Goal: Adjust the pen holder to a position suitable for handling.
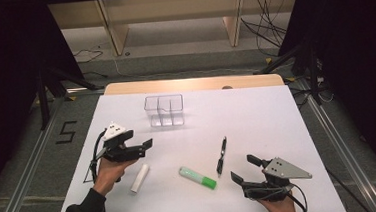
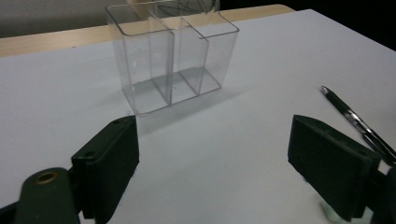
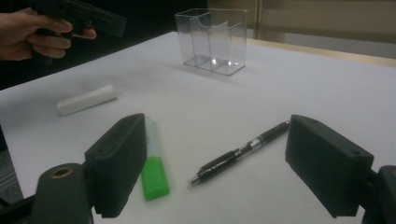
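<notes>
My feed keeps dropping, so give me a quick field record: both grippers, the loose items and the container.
left gripper: open, holding nothing, held above the table, beside the white stick
right gripper: open, holding nothing, jaws pointed toward the black pen
clear divided organizer: upright at the far middle of the table, compartments look empty
black pen: lying flat, right of centre
green-capped marker: lying flat, near centre front
white stick: lying flat, left front
table: white top
</notes>
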A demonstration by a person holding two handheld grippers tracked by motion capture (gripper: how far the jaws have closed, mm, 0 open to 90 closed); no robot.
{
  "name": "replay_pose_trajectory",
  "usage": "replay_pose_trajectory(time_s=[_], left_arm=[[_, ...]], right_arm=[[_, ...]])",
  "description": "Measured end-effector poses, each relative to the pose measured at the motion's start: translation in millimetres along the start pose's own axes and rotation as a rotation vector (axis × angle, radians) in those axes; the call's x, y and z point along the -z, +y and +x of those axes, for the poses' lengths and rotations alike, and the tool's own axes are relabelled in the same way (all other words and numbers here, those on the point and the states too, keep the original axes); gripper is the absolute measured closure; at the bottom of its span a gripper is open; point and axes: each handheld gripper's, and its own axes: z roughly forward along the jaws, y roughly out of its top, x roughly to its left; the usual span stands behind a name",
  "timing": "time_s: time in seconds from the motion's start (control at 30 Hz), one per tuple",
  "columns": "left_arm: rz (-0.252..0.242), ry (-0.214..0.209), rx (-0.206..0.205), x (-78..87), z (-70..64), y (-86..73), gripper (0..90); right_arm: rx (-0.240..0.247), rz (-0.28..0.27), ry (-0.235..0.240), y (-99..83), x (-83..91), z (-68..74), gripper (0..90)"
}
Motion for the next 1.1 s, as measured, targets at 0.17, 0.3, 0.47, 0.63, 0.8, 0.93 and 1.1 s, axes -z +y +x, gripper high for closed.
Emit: replay_pose_trajectory(time_s=[0.17,0.3,0.47,0.63,0.8,0.93,1.1], left_arm=[[0.014,0.051,0.025,-11.2,17.8,11.2,16.5],[0.012,0.095,0.035,-19.0,27.4,16.8,20.5],[0.016,0.129,0.088,-35.5,44.3,24.8,39.7],[0.041,0.191,0.087,-51.2,54.1,28.4,64.2],[0.066,0.191,0.092,-63.8,64.5,31.3,80.7],[0.06,0.174,0.119,-74.6,71.0,35.4,87.1],[0.058,0.153,0.136,-86.5,73.6,38.5,89.1]], right_arm=[[-0.001,0.008,0.002,-0.2,-1.9,0.0,21.6],[0.001,0.009,0.006,-0.3,-2.0,0.1,21.6],[-0.003,0.012,0.011,-0.9,-2.1,0.1,21.8],[-0.001,0.011,0.013,-1.1,-2.3,0.3,22.1],[-0.003,0.014,0.016,-1.7,-3.0,-0.7,22.2],[0.0,0.012,0.013,-1.9,-3.0,0.0,22.0],[-0.003,0.015,0.015,-2.7,-3.4,-0.4,20.8]])
